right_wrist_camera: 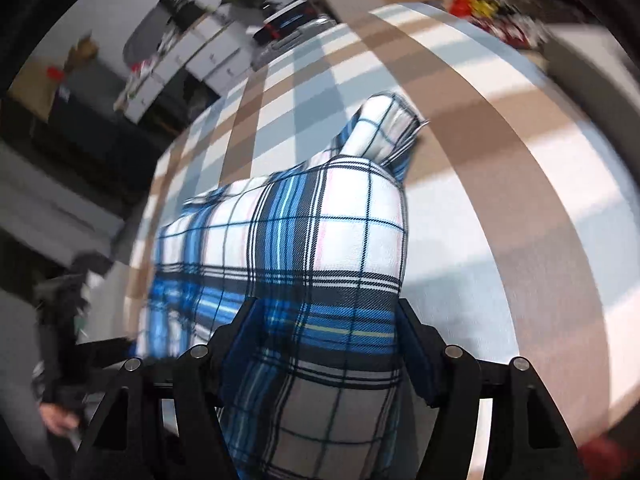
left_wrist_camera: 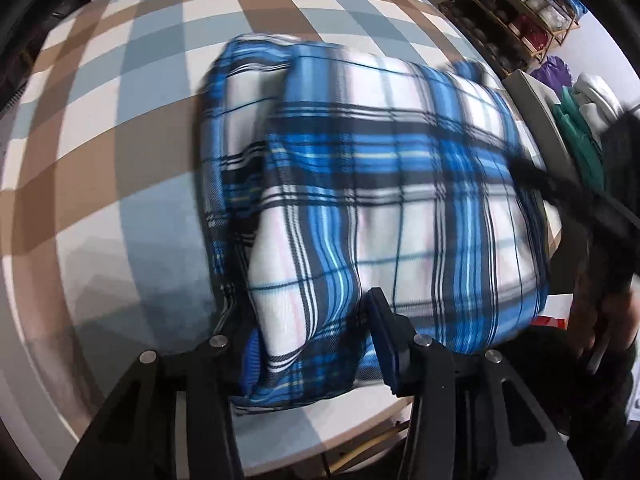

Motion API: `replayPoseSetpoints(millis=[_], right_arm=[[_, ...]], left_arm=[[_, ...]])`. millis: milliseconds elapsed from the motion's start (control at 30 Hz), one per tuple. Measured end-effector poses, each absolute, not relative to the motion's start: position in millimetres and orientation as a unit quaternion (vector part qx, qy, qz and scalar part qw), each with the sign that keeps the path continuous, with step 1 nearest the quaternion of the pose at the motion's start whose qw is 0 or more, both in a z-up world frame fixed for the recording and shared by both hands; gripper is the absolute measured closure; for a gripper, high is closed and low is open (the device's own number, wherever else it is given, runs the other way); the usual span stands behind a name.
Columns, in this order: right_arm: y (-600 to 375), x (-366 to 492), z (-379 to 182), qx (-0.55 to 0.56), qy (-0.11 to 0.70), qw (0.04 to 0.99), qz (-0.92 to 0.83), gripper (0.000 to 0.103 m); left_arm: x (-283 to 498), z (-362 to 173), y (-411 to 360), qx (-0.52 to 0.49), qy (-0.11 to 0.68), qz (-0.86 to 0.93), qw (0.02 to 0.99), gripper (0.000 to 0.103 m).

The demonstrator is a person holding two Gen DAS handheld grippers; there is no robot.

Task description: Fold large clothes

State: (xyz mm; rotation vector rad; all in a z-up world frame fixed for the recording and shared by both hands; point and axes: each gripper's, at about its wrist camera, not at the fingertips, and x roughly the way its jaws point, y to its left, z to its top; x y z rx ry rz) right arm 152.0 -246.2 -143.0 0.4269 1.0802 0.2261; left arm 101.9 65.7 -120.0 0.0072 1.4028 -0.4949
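- Left wrist view: a blue, white and black plaid garment [left_wrist_camera: 360, 200] lies in a folded bundle on a table [left_wrist_camera: 100, 160] covered in a checked cloth of brown, grey-blue and white.
- The bundle sits toward the table's near right edge, with a thicker layer doubled over its left side.
- The left gripper [left_wrist_camera: 316, 344] points steeply down at the bundle's near edge; a thick fold of the plaid fabric sits between its blue-padded fingers [left_wrist_camera: 384, 340], and the jaws pinch that fold.
- At the right edge, a dark blurred shape of the other tool crosses the cloth's far corner, and part of a hand [left_wrist_camera: 600, 320] shows below it.
- Beyond the table stand a shelf rack [left_wrist_camera: 516, 4] and a pile of green, white and purple clothes [left_wrist_camera: 576, 108].
- Right wrist view: the same garment fills the middle, one corner sticking up toward the table's far side.
- The right gripper [right_wrist_camera: 328, 344] straddles a broad band of the fabric; both blue pads press against its sides, so it grips a wide fold.
- White cabinets [right_wrist_camera: 200, 56] stand blurred in the background.
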Motion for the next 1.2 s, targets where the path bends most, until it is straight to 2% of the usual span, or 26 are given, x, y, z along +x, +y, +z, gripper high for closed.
replayPoseSetpoints(millis=[100, 167, 300, 333, 433, 533, 633, 767, 867, 967, 1067, 1200], right_arm=[[-240, 175, -145, 0.185, 0.516, 0.827, 0.124, 0.037], [-240, 175, -144, 0.188, 0.508, 0.832, 0.118, 0.038], [-234, 141, -120, 0.169, 0.465, 0.861, 0.114, 0.041], [-229, 125, -105, 0.158, 0.434, 0.875, 0.143, 0.041], [-209, 96, -89, 0.132, 0.392, 0.888, 0.201, 0.041], [-192, 96, -104, 0.141, 0.429, 0.857, 0.250, 0.044], [-175, 105, -129, 0.094, 0.481, 0.839, 0.237, 0.047], [-165, 109, -141, 0.060, 0.498, 0.836, 0.222, 0.046], [-171, 110, -143, 0.088, 0.501, 0.831, 0.224, 0.046], [-186, 116, -143, 0.146, 0.503, 0.818, 0.239, 0.047], [-208, 122, -139, 0.225, 0.491, 0.804, 0.250, 0.049], [-234, 112, -114, 0.250, 0.424, 0.839, 0.232, 0.044]], left_arm=[[102, -121, 82, -0.037, 0.634, -0.207, 0.745, 0.059], [104, -124, 97, -0.051, 0.630, -0.184, 0.753, 0.045], [103, -128, 112, -0.067, 0.604, -0.165, 0.777, 0.043], [102, -128, 115, -0.069, 0.597, -0.159, 0.783, 0.043], [96, -122, 114, -0.032, 0.570, -0.139, 0.809, 0.043], [90, -112, 108, 0.017, 0.534, -0.112, 0.838, 0.043], [90, -111, 99, 0.040, 0.518, -0.100, 0.848, 0.043], [92, -104, 108, 0.045, 0.485, -0.086, 0.869, 0.043], [81, -86, 105, 0.049, 0.426, -0.083, 0.899, 0.043], [79, -78, 97, 0.037, 0.403, -0.112, 0.908, 0.043], [89, -92, 86, 0.055, 0.423, -0.122, 0.896, 0.043], [98, -107, 79, 0.069, 0.460, -0.119, 0.877, 0.043]])
